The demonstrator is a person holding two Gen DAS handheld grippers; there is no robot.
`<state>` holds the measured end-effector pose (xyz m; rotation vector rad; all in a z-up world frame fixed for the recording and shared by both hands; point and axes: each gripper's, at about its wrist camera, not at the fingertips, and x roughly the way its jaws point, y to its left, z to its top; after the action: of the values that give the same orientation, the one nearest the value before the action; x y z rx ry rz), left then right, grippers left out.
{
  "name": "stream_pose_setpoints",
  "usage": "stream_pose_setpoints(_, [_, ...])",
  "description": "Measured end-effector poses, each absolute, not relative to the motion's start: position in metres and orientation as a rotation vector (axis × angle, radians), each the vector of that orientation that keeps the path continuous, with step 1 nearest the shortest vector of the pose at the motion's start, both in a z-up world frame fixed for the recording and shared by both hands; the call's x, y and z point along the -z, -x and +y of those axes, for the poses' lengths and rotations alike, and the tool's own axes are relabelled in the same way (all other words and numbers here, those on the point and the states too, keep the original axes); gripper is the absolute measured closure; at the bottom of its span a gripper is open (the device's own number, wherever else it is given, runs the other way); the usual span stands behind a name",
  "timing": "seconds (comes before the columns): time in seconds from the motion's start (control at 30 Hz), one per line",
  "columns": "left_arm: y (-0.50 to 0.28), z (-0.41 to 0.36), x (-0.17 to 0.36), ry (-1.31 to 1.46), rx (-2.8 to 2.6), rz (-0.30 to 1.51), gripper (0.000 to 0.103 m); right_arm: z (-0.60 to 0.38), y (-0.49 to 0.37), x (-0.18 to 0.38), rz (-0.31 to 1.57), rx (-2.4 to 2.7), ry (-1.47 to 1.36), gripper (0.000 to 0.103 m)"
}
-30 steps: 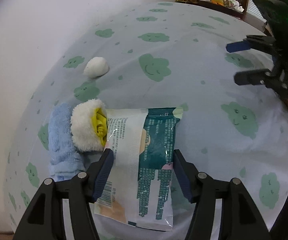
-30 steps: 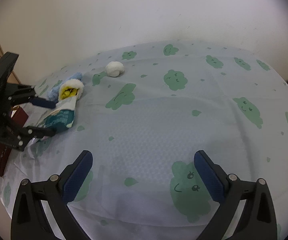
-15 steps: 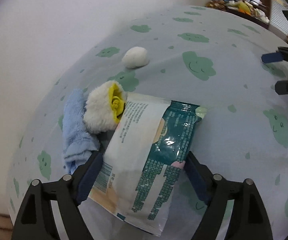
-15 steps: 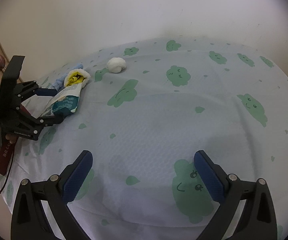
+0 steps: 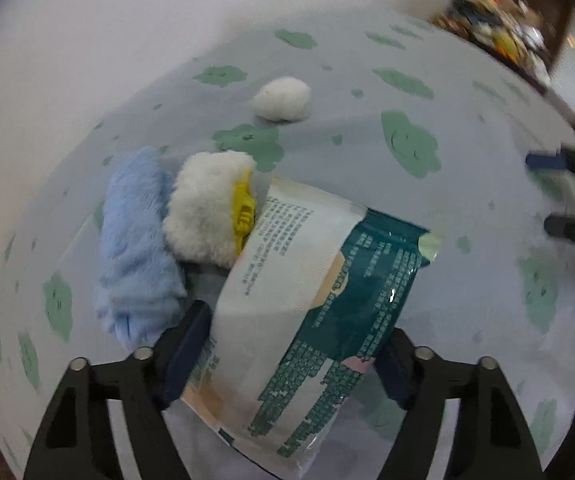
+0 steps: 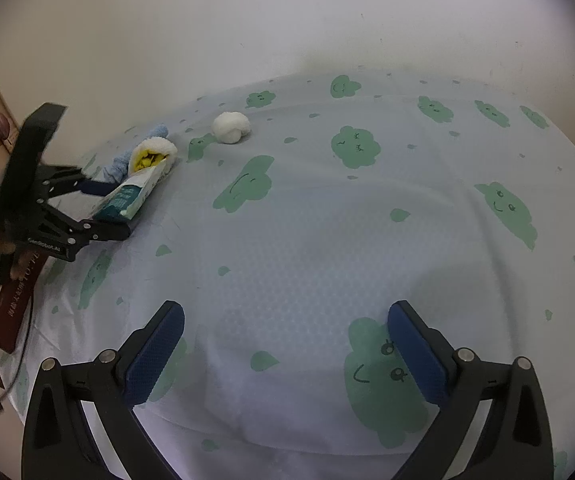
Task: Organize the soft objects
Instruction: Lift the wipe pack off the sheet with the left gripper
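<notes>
My left gripper (image 5: 291, 352) is shut on a white and teal tissue pack (image 5: 311, 292), which lies tilted on the bed sheet with its far end against a white and yellow plush roll (image 5: 211, 208). A light blue fluffy cloth (image 5: 135, 244) lies left of the roll. A white ball of fluff (image 5: 283, 98) sits farther back. The right wrist view shows the left gripper (image 6: 99, 210) with the pack (image 6: 127, 200), the roll (image 6: 151, 154), the blue cloth (image 6: 155, 132) and the white ball (image 6: 231, 127). My right gripper (image 6: 285, 354) is open and empty over the sheet.
The bed sheet (image 6: 327, 240) is pale blue with green cloud prints and meets a white wall at the back. A dark red book (image 6: 11, 312) sits off the bed's left edge. A cluttered shelf (image 5: 503, 36) stands beyond the far corner.
My left gripper has swung the tissue pack to the left, closer to the plush roll and blue cloth. The right gripper has stayed nearly still.
</notes>
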<state>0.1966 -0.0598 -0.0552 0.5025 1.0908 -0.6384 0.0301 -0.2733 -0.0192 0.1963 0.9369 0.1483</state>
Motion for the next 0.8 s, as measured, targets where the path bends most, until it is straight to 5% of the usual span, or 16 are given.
stream_pose_setpoints(0.8, [0.008, -0.011, 0.002, 0.155, 0.375, 1.019, 0.034, -0.268, -0.028, 0.013, 0.904, -0.164, -0.166, 0.005])
